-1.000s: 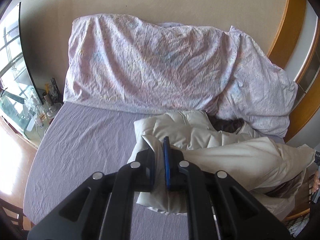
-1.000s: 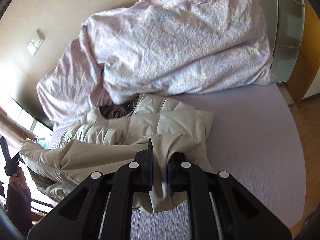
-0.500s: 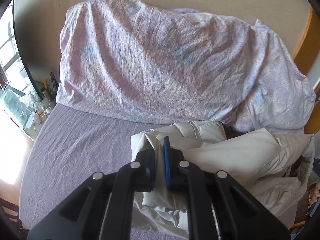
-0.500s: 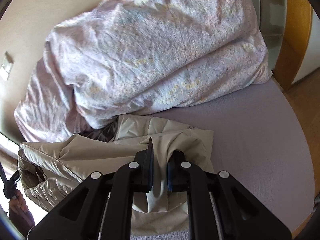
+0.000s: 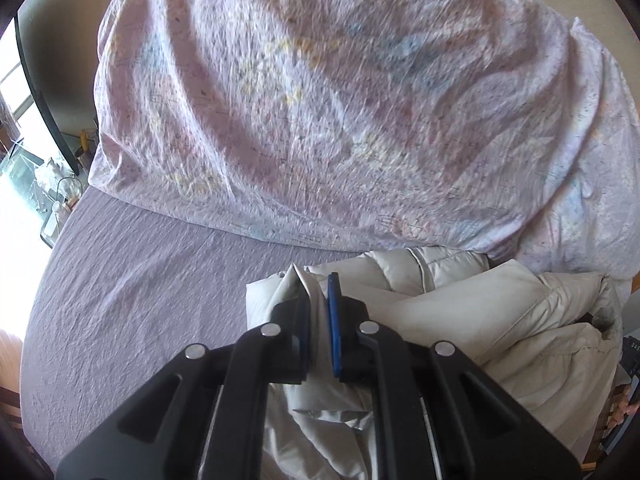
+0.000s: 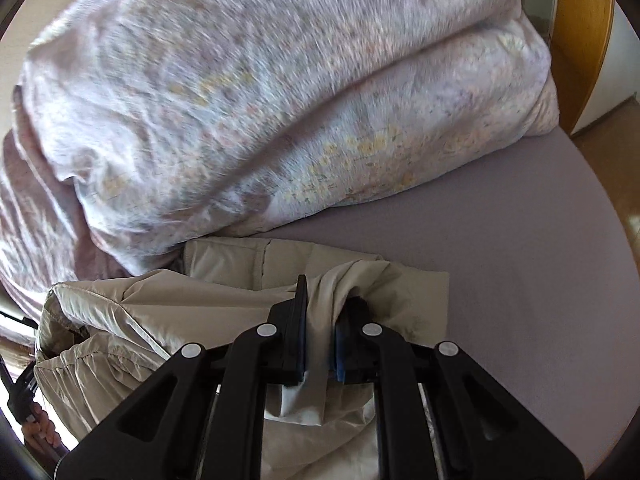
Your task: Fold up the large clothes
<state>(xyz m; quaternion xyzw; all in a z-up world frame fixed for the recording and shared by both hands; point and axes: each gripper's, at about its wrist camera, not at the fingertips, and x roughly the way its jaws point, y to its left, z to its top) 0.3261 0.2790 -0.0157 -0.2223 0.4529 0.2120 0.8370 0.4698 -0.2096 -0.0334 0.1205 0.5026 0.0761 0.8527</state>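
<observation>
the bed (image 5: pixel 120 288) fills most of what i see, its lilac sheet wrinkled on the left side and smoother on the right (image 6: pixel 540 280). across the far half lies a big rumpled duvet (image 5: pixel 320 100) in a pale floral cover, bunched high against the wall and blurred in both views (image 6: pixel 240 100).

the beige padded jacket (image 5: pixel 500 320) lies on the near part of the bed, just in front of the duvet's near edge and touching it. it is heaped rather than flat, with quilted panels showing at its far side and loose folds spilling toward the near right edge. from my right side i see the same jacket (image 6: pixel 160 320) spread leftward.

my left tongs (image 5: pixel 318 304) are nearly closed, with a fold of the jacket's cloth pinched between the black finger and the blue-padded one. my right tongs (image 6: pixel 320 320) are likewise nearly closed on another gathered ridge of the jacket, which stands up between the fingers and hangs out below them.

at the far left, beyond the bed, there is a cluttered windowsill (image 5: pixel 48 184) in bright light, too washed out to read.
</observation>
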